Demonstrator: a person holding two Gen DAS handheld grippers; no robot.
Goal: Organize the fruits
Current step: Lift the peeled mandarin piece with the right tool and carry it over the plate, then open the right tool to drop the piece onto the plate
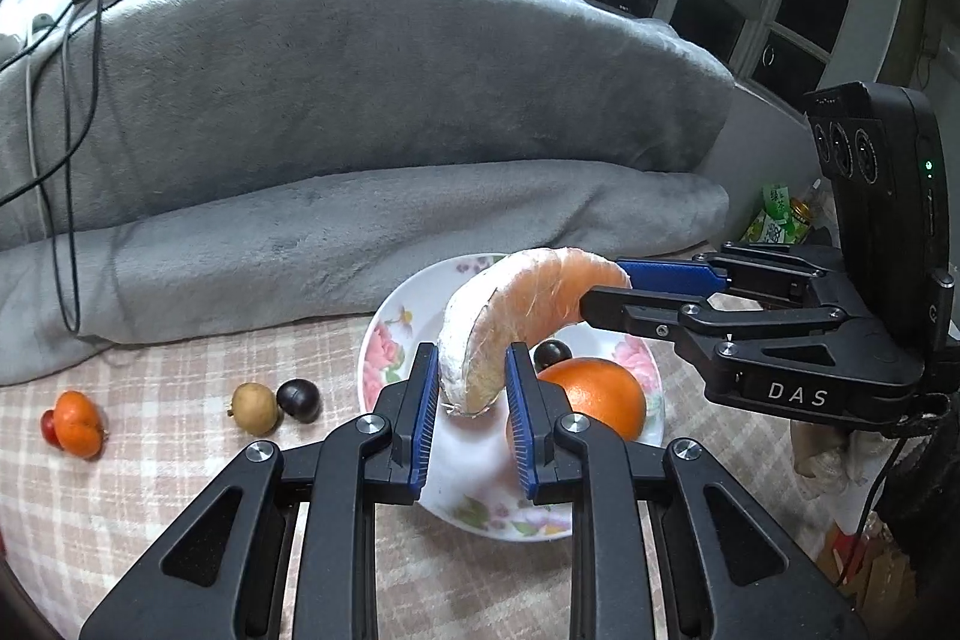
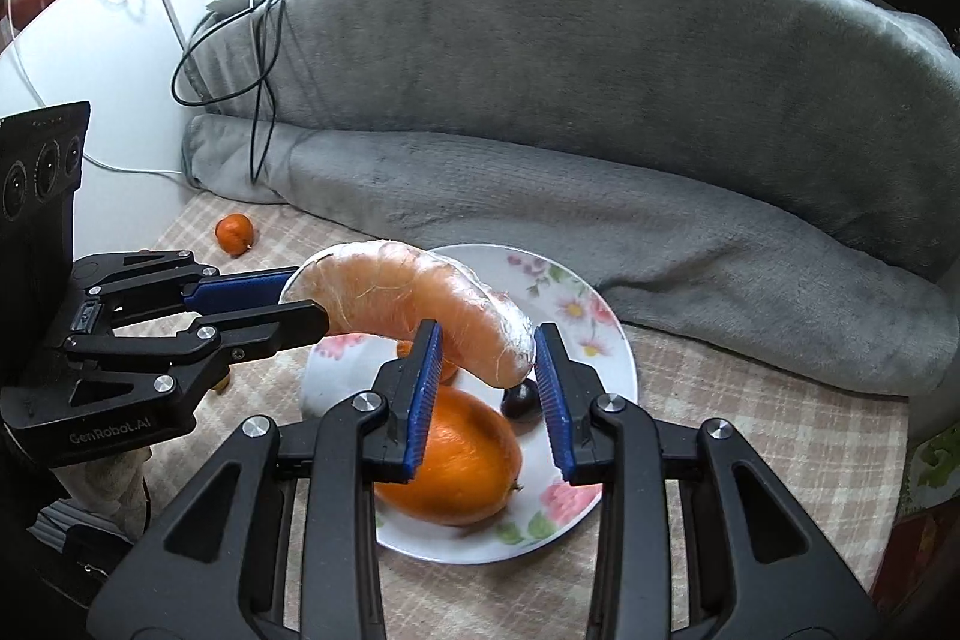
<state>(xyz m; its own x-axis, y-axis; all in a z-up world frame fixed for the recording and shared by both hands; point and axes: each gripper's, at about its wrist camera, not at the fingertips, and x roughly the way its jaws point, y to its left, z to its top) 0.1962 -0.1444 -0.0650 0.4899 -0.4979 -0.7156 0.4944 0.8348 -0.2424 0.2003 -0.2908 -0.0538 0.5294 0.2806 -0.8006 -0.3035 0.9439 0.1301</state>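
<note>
A large peeled pomelo segment hangs in the air above the flowered plate. My left gripper is shut on its near end. My right gripper is shut on its other end; it shows in the left wrist view too. On the plate lie a big orange and a dark round fruit. The same plate, orange and dark fruit show in the right wrist view.
On the checked cloth left of the plate lie a brown longan, a dark fruit, a small tangerine and a red fruit. A grey blanket is piled behind. Cables hang at the left.
</note>
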